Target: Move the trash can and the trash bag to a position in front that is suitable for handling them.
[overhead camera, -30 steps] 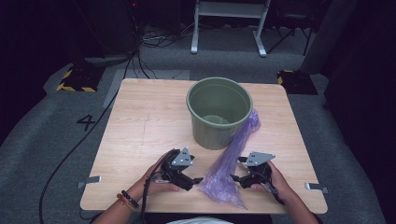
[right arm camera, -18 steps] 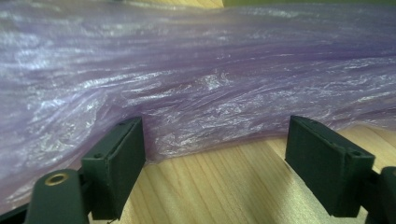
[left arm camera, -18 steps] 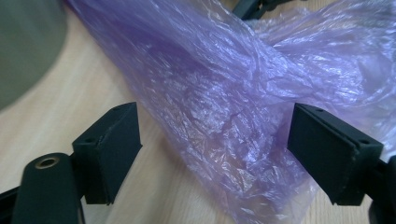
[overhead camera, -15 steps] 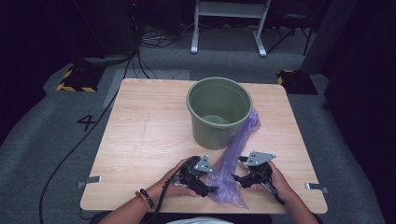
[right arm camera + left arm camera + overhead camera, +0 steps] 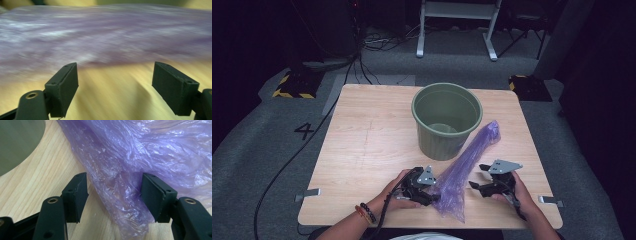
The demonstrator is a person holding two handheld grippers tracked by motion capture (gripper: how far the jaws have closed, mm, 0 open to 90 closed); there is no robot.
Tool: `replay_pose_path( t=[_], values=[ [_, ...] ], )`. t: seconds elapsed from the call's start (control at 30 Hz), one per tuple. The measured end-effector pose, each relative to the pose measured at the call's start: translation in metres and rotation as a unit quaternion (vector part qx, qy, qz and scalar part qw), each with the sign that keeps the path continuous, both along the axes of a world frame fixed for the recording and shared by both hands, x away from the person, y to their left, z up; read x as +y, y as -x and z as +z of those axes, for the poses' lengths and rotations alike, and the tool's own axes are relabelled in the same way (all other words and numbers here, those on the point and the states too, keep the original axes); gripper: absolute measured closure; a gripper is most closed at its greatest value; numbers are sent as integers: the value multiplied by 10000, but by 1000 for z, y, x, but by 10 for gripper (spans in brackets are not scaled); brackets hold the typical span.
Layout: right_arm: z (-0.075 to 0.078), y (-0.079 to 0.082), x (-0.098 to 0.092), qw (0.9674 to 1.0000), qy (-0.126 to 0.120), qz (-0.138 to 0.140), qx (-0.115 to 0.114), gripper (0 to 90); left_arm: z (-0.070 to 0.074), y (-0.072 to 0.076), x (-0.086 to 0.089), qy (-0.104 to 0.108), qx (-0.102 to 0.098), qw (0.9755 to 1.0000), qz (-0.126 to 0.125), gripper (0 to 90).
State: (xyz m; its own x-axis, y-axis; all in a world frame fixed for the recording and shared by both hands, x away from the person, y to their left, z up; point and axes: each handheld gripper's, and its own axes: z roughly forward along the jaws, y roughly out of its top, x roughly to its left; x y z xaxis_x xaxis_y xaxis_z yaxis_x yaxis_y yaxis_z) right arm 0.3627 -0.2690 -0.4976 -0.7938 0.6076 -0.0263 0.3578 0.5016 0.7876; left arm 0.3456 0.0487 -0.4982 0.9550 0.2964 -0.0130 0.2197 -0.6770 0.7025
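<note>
A crumpled purple plastic bag (image 5: pixel 464 167) lies on the wooden table (image 5: pixel 362 145), stretching from the right side of the green bucket (image 5: pixel 447 120) toward the front edge. My left gripper (image 5: pixel 435 197) sits at the bag's near end. In the left gripper view the bag (image 5: pixel 130 162) bulges between the jaws of my left gripper (image 5: pixel 113 182). They have just been closing; the right pad (image 5: pixel 152 195) touches the plastic and the left pad stands clear of it. My right gripper (image 5: pixel 478 176) is open just right of the bag. In the blurred right gripper view the bag (image 5: pixel 105 37) lies ahead of my right gripper (image 5: pixel 115 72).
The bucket stands upright at the table's middle back, and its wall (image 5: pixel 17 142) fills a top corner of the left gripper view. Metal clamps (image 5: pixel 308 193) (image 5: pixel 549 201) stick out at both front corners. A black cable (image 5: pixel 287 165) runs across the floor at the left.
My left gripper has slid right to the bag's near end and its jaws now straddle the plastic. My right gripper has shifted a little to the right, leaving a gap to the bag.
</note>
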Motion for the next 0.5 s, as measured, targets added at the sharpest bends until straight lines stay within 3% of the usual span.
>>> replay_pose_path(
  t=[0.07,0.13,0.2,0.4,0.5],
  values=[
    [5,-2,-20,9989,-235,-393,38,208,0,0,3,13,-15,10000,20,379],
    [9,-4,-31,9973,-448,-580,83,207,0,0,8,-2,-24,10000,-14,378],
    [12,-6,-37,9961,-491,-730,52,203,0,1,11,6,-21,10000,5,374],
    [15,-11,-39,9944,-634,-840,132,178,-2,1,20,79,-46,9999,-45,343],
    [16,-11,-37,9944,-529,-907,82,178,-3,1,24,88,-52,9999,-61,336]
  ],
)
